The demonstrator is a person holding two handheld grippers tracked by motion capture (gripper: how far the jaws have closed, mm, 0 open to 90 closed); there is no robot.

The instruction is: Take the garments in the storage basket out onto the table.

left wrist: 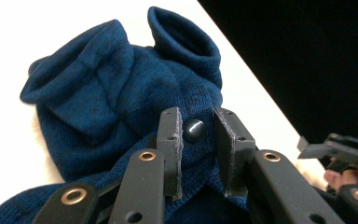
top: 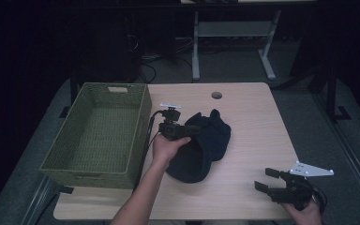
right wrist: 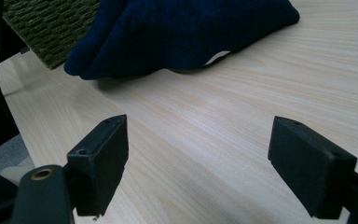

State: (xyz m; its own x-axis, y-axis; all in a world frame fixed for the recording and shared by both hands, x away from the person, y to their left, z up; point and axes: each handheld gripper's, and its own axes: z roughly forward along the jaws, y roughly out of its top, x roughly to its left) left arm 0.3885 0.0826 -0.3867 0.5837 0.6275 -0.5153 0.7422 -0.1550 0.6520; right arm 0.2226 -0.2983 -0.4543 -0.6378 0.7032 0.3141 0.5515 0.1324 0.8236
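Note:
A dark navy knit garment (top: 201, 145) lies crumpled on the light wooden table (top: 258, 126), just right of the basket. My left gripper (top: 194, 129) rests on its upper part, pointing right. In the left gripper view the jaws (left wrist: 196, 140) stand narrowly apart, with a fold of the navy knit (left wrist: 98, 93) and a dark button (left wrist: 193, 129) pinched between the pads. My right gripper (top: 265, 179) hovers low at the table's front right corner. Its jaws (right wrist: 198, 154) are wide open over bare wood, short of the garment (right wrist: 182, 32).
A green woven basket (top: 89, 176) stands at the table's left edge, and its corner (right wrist: 51, 28) is in the right gripper view. A round cable hole (top: 216, 95) sits near the far edge. Dark floor and desk legs lie beyond.

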